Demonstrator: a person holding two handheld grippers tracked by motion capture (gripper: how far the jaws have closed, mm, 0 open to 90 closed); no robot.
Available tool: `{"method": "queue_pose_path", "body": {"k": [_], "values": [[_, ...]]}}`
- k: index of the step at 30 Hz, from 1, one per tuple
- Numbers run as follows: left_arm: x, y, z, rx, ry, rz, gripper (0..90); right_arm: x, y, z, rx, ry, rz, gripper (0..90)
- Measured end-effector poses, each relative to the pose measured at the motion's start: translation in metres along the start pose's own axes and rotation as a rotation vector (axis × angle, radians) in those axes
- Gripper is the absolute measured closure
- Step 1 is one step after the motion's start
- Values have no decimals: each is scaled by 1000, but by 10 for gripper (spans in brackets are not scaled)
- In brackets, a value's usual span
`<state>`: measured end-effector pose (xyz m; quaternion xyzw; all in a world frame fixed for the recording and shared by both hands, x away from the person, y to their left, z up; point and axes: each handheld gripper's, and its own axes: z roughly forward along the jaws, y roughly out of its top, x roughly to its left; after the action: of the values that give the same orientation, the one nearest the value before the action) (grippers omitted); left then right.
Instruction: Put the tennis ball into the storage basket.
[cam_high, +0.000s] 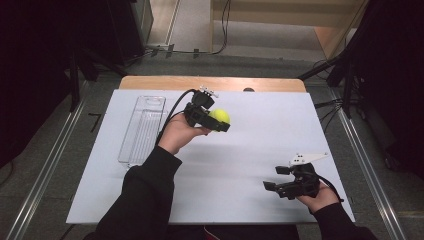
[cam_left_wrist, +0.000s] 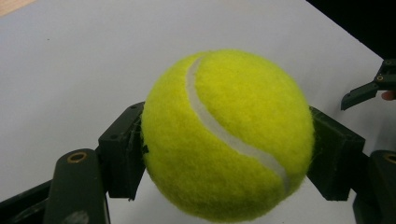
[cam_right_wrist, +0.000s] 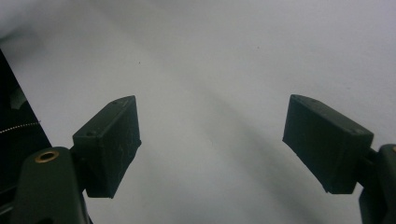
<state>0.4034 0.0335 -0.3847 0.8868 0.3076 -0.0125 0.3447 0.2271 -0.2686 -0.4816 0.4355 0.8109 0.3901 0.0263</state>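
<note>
A yellow tennis ball (cam_high: 219, 116) with a white seam is held above the white table sheet (cam_high: 260, 125), a little behind its middle. My left gripper (cam_high: 220, 121) is shut on it; in the left gripper view the ball (cam_left_wrist: 228, 135) sits pressed between both black pads (cam_left_wrist: 122, 149). My right gripper (cam_high: 276, 178) rests low near the table's front right corner. Its jaws stand open over bare sheet, and the right gripper view shows the two pads (cam_right_wrist: 109, 144) wide apart with nothing between them.
A clear plastic tray (cam_high: 142, 129) lies lengthwise at the table's left side, left of my left forearm. The wooden table edge (cam_high: 210, 82) runs along the back. Metal rails (cam_high: 45, 170) flank the table on the floor.
</note>
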Motion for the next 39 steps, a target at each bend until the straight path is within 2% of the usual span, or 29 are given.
{"method": "queue_pose_path", "body": {"k": [5,13,39], "values": [[2,-1,-2,5,6,3,263,0,0,0,3,0,-2,169],[8,-4,-8,-2,20,-13,263,1,0,0,3,1,-2,169],[33,-20,-32,-7,90,-80,263,1,5,5,10,15,-24,169]]}}
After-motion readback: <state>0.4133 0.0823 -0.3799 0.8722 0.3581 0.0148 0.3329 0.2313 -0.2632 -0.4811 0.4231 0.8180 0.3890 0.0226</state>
